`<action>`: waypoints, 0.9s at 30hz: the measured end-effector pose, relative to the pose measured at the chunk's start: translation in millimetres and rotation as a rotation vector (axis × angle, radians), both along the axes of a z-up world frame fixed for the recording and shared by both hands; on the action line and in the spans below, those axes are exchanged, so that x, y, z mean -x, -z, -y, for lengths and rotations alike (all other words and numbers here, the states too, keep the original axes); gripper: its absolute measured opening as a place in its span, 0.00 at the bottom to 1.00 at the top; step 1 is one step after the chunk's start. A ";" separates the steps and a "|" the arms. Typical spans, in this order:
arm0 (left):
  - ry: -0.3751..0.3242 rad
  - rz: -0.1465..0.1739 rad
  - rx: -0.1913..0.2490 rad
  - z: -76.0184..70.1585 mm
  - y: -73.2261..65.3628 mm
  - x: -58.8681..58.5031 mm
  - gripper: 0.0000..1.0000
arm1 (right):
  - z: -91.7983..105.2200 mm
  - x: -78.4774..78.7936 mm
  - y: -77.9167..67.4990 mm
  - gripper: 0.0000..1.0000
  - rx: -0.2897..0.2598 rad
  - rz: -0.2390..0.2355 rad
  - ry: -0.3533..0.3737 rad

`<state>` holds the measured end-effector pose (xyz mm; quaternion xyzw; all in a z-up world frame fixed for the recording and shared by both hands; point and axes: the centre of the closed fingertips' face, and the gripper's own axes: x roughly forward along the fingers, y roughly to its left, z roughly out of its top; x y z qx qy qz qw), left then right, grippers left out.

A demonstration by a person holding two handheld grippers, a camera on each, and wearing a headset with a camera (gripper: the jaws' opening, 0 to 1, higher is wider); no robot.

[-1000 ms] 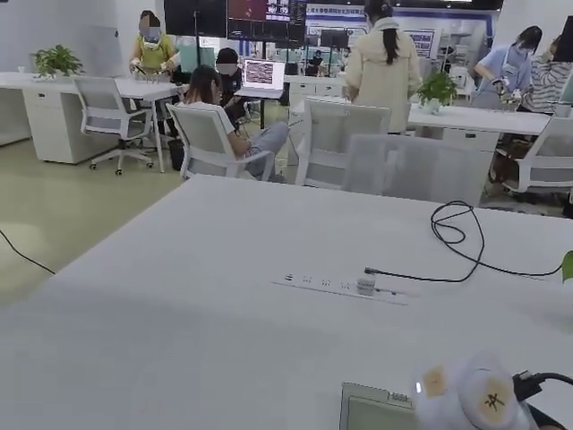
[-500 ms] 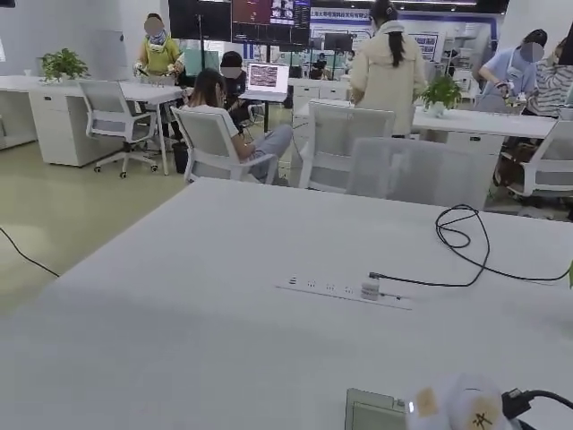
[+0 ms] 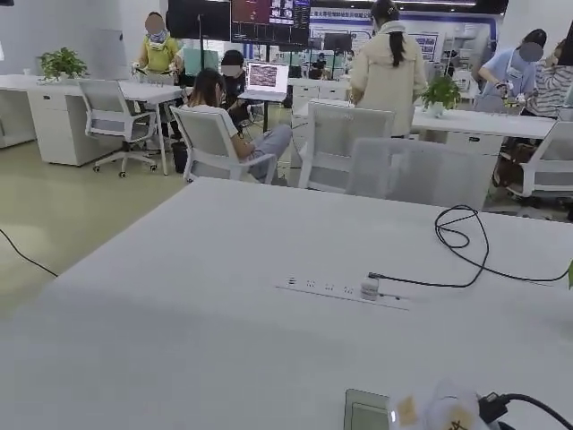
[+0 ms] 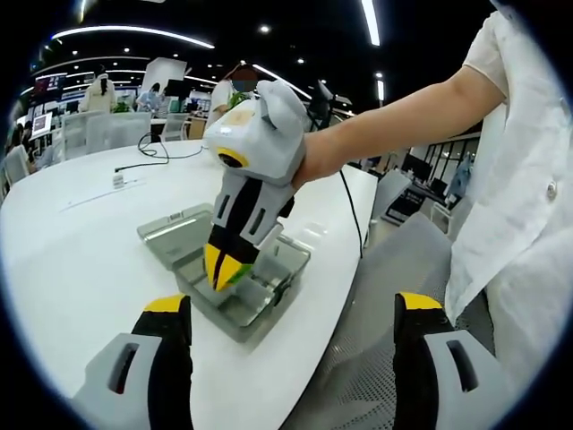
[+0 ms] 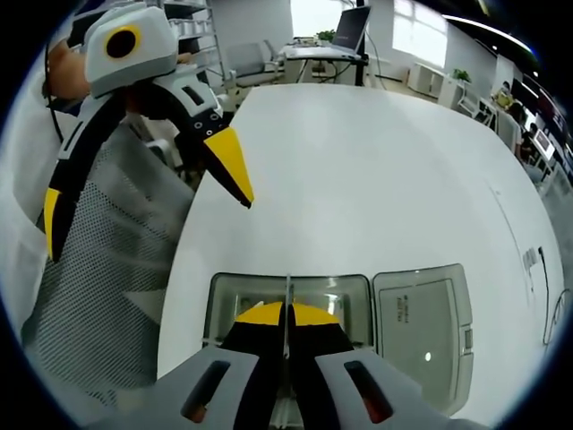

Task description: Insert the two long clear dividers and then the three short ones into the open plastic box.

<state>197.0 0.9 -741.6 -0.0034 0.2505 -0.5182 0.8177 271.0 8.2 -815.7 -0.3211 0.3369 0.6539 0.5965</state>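
One clear divider [image 5: 287,288] is pinched edge-on in the right claw [image 5: 286,312], just above the open box [image 5: 226,305] on the table [image 5: 376,179]. Left claw [image 4: 293,305] hangs wide open, empty. Looks like the insert step; next it probably needs squaring up and pushing straight down.

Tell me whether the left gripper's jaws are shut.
No, the left gripper is wide open, its two yellow-tipped jaws standing far apart.
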 end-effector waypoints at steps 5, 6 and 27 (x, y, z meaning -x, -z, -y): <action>-0.002 0.003 0.000 0.4 -0.7 -0.8 0.96 | 0.0 -0.8 1.0 0.03 0.004 0.001 -0.001; -0.003 0.003 0.000 0.5 -0.9 -0.9 0.96 | 0.1 -0.8 1.0 0.03 0.004 0.000 0.002; -0.003 0.001 -0.008 0.4 -3.1 -0.9 0.96 | 4.5 -7.5 -24.6 0.14 -0.088 -0.012 0.104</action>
